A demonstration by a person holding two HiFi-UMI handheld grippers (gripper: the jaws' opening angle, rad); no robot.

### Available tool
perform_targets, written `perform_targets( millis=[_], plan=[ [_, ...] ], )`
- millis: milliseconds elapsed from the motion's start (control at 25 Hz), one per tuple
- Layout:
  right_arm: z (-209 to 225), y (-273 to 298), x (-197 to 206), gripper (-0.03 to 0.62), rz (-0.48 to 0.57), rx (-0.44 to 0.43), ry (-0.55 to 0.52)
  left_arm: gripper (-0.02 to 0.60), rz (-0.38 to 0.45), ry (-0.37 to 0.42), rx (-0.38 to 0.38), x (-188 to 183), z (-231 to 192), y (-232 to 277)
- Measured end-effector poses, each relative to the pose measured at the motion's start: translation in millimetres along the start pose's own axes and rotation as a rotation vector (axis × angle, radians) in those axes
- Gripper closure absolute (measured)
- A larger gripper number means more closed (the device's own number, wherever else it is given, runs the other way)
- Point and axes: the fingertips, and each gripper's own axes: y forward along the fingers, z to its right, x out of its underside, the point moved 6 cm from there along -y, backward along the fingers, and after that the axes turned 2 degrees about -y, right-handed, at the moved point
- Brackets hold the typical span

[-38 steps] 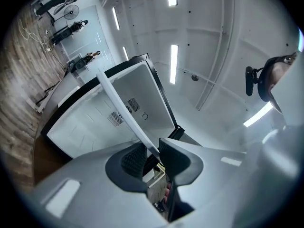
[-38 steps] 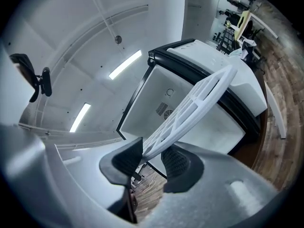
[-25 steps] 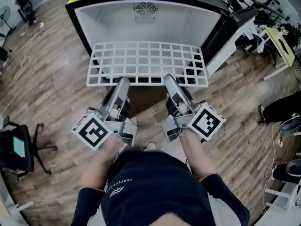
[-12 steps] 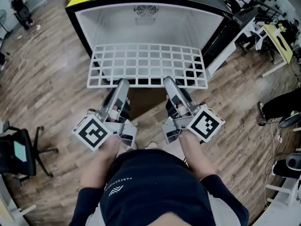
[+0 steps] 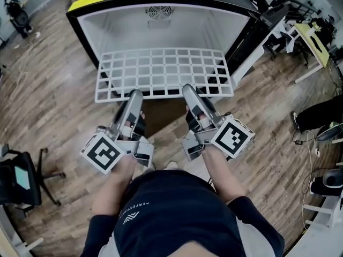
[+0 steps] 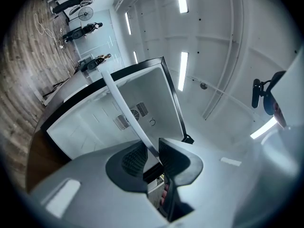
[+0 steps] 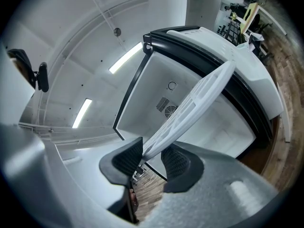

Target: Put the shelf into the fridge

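A white wire shelf (image 5: 161, 71) hangs level in front of the open fridge (image 5: 161, 28), its far edge at the mouth of the white interior. My left gripper (image 5: 135, 94) is shut on the shelf's near edge left of the middle. My right gripper (image 5: 188, 88) is shut on the same edge to the right. In the left gripper view the shelf (image 6: 124, 108) runs edge-on as a thin white bar pinched between the dark pads (image 6: 130, 158). In the right gripper view the shelf (image 7: 194, 103) slants up from the pads (image 7: 176, 163) toward the fridge (image 7: 209, 127).
A round fan vent (image 5: 155, 12) sits in the fridge's back wall. The fridge door (image 5: 252, 36) stands open at the right. An office chair (image 5: 21, 170) is at the left, desks and chairs (image 5: 311, 42) at the right, and a person's legs (image 5: 321, 116) at the right edge. The floor is wood.
The whole view has slid slightly left. The grippers and the shelf keep the same place before the fridge.
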Motion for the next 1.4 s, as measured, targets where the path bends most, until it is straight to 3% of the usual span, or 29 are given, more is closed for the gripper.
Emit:
perform_targets(
  millis=[1400],
  plan=[
    [19.7, 31.9, -18.3, 0.471, -0.001, -0.011, 0.013, 0.489, -0.002, 0.034, -0.015, -12.0, -14.1, 33.0]
  ],
)
